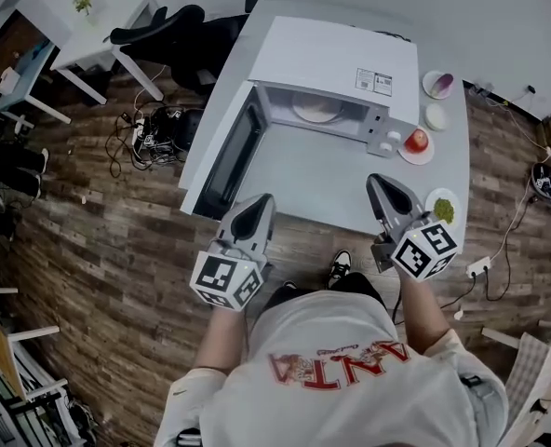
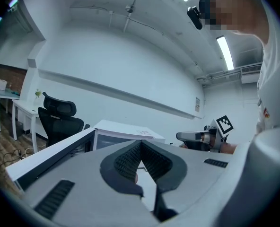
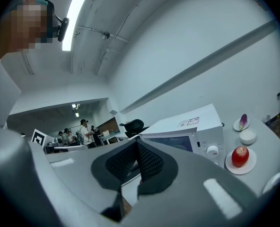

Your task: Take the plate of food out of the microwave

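Jaws of the left gripper (image 1: 257,205) are seen closed, the ribbed pads meeting at their tips with nothing between them. Jaws of the right gripper (image 1: 379,184) are likewise closed and empty. Both grippers are held side by side above the near edge of the table (image 1: 331,189), pointed toward the microwave (image 1: 341,59) and well short of it.

The plate of food (image 1: 316,110) is noted inside the microwave cavity, lying flat on its floor. Its contents appear pale and cannot be identified further. The microwave door (image 1: 229,156) is found fully open, swung out to the left of the cavity.

To the right of the microwave, four items are recorded on the table:
- a saucer (image 1: 416,154) bearing a red apple (image 1: 417,140), just beside the microwave
- a small white bowl (image 1: 436,116) behind the saucer
- a dish with a purple item (image 1: 439,84) farther back
- a plate with green food (image 1: 442,208) near the right gripper

A black office chair (image 1: 164,26) and loose cables (image 1: 150,128) are observed on the wooden floor (image 1: 99,250) left of the table.
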The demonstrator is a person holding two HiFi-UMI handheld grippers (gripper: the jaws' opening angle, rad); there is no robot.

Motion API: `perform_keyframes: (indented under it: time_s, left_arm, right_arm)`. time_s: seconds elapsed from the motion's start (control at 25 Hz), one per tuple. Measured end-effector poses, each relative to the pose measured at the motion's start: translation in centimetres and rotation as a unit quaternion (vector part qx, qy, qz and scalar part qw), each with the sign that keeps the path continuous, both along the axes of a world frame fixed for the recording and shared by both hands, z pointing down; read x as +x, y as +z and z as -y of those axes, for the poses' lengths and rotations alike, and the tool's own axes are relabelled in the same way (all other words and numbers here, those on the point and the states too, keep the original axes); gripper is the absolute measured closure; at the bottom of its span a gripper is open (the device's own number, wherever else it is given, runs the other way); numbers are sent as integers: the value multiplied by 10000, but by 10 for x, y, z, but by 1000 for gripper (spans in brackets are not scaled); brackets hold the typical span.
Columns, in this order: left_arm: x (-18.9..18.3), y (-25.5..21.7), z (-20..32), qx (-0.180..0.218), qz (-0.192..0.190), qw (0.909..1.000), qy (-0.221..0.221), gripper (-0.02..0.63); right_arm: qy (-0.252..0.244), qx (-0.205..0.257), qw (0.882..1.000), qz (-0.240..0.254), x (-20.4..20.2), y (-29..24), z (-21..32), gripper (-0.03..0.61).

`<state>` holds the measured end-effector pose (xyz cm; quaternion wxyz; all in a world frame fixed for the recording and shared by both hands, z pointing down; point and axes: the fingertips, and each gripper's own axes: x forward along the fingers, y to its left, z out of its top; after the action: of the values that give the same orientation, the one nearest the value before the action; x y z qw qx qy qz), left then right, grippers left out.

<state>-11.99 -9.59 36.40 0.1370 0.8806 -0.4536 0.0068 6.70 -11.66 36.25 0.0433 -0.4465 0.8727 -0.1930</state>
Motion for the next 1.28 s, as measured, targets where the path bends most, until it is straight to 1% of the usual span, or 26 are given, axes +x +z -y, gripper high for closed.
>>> perform_keyframes:
  time_s: [0.2,0.4,0.52,0.64,0.72,0.8,0.88,0.96,1.04,1.08,1.16,1.28]
  left_arm:
    - [24,2,36,-53,98,9996,-268,607]
    - [35,10,54,-196,132,9986,-463,607]
    - [33,16,62,-230,114,9987,-448,606]
    - [28,22,70,-252,97,9991,-334,606]
    - [25,28,73,-317,88,9993,-199,606]
    - [23,33,74,-374,87,9992,-55,607]
    - [21,38,75,-407,77,9991,31,606]
    - [18,42,77,-470,35,9989,72,607]
    - [17,45,78,-520,48,9985,132,607]
    - [17,46,79,-530,70,9984,169,606]
    - [18,47,80,-528,116,9983,227,607]
    - [15,52,83,-534,147,9981,254,606]
  right_arm:
    - [-91,-221,9996,130,20,17,41,577]
    - [-270,-469,9982,267,20,36,66,577]
    - [-89,-700,9962,506,16,49,80,577]
    - [174,-1170,9887,918,8,71,95,577]
    - [328,-1547,9790,1284,-1,89,105,577]
    - [459,-1898,9662,1685,-10,107,114,568]
    - [660,-2214,9507,2067,-17,128,124,568]
    - [881,-2452,9326,2496,-22,146,137,566]
    - [1088,-2613,9143,2897,-25,161,150,546]
    - [1188,-2668,9073,3024,-26,168,157,531]
    - [1401,-2740,8956,3213,-25,181,170,529]
    - [1716,-2843,8698,3649,-25,200,188,529]
